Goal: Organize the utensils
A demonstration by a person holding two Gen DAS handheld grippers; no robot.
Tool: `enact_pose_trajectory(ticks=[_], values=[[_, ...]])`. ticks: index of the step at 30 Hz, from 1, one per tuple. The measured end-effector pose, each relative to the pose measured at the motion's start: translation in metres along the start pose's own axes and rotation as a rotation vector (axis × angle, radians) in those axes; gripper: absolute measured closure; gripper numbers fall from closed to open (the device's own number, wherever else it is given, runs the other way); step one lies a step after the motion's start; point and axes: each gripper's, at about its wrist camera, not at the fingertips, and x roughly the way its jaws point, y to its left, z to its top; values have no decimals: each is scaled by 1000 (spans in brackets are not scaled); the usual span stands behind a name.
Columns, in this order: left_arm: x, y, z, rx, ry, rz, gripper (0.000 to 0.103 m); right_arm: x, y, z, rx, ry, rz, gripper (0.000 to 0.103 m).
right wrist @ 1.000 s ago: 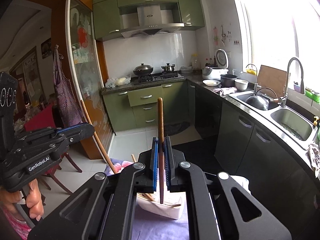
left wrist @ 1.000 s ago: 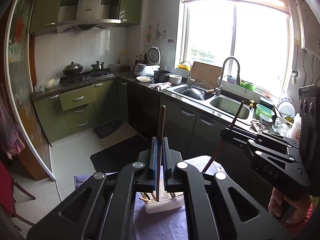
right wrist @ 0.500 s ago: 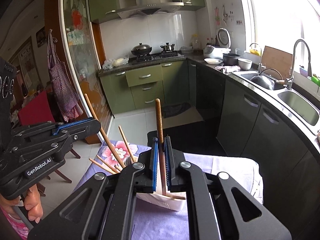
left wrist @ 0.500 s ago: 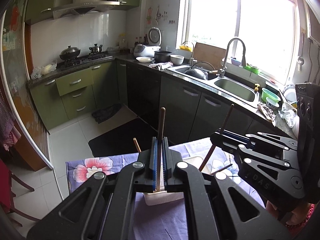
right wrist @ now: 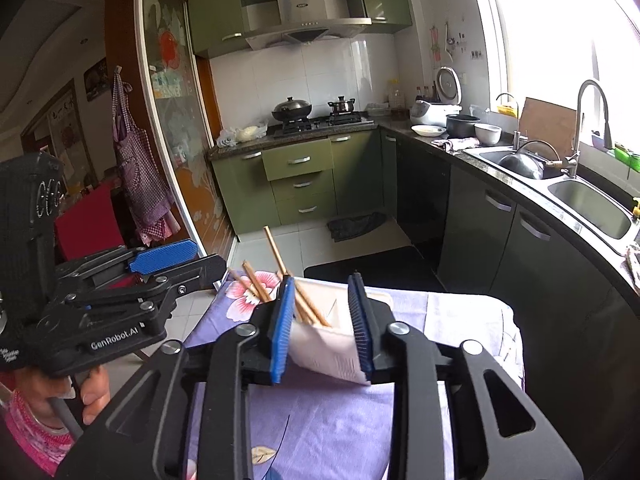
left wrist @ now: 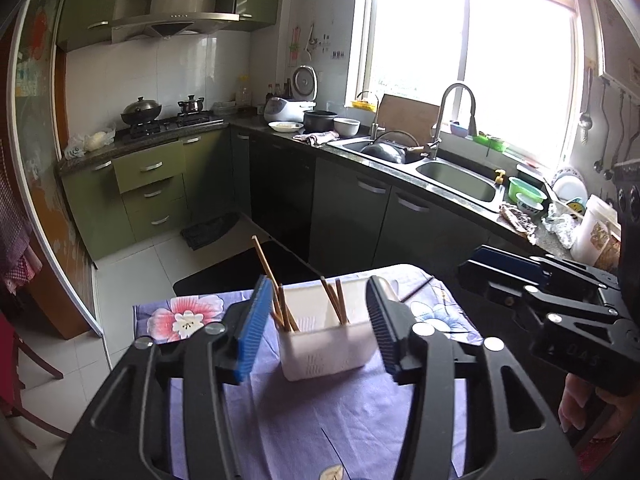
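Both my grippers are over the table now, and both have just been opening. My left gripper (left wrist: pixel 316 320) stands spread wide with nothing pinched — the white utensil holder (left wrist: pixel 324 344) simply sits beyond the gap, on the purple flowered tablecloth (left wrist: pixel 320 420). The chopsticks (left wrist: pixel 280 304) stand loose in the holder: one bunch leaning at its left end, with one long stick poking well above the rest, and a second pair (left wrist: pixel 334 298) further right (a divider seems to separate them, though I can't be sure from here).

From the right wrist view, my right gripper (right wrist: pixel 322 326) is parted too, narrower than the left, its blue pads (right wrist: pixel 280 332) framing the holder (right wrist: pixel 332 352) without pressing on it. The chopsticks (right wrist: pixel 304 304) lean just beside the left pad — whether one touches it I cannot tell. The left gripper (right wrist: pixel 160 264) shows here at the left edge, above the corner of the table, with a hand (right wrist: pixel 92 392) gripping its handle.

Behind it all: green cabinets (left wrist: pixel 148 184), the sink (left wrist: pixel 456 180) under the bright window.
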Motion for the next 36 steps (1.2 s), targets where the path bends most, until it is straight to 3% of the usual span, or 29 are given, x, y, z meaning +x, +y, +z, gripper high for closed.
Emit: enact_pose_trajectory(ticks=[5, 7, 9, 10, 12, 14, 24, 36], values=[[-38, -2, -46, 5, -48, 18, 44, -44, 0, -50, 32, -36, -25, 60], [-51, -1, -70, -1, -58, 24, 34, -58, 0, -75, 46, -40, -39, 51], [-60, 1, -88, -8, -67, 34, 25, -70, -1, -101, 55, -46, -59, 34], [-65, 2, -99, -12, -73, 43, 19, -76, 0, -113, 54, -51, -69, 30], [-76, 4, -119, -20, -93, 71, 15, -88, 3, -135, 56, -61, -85, 11], [-86, 6, -133, -16, -104, 89, 12, -100, 6, -155, 59, -72, -90, 5], [-140, 6, -181, -49, -147, 139, 7, -152, 41, -206, 5, -133, -138, 5], [-166, 11, -195, -82, -160, 138, 7, -178, 69, -210, -33, -150, -176, 5]])
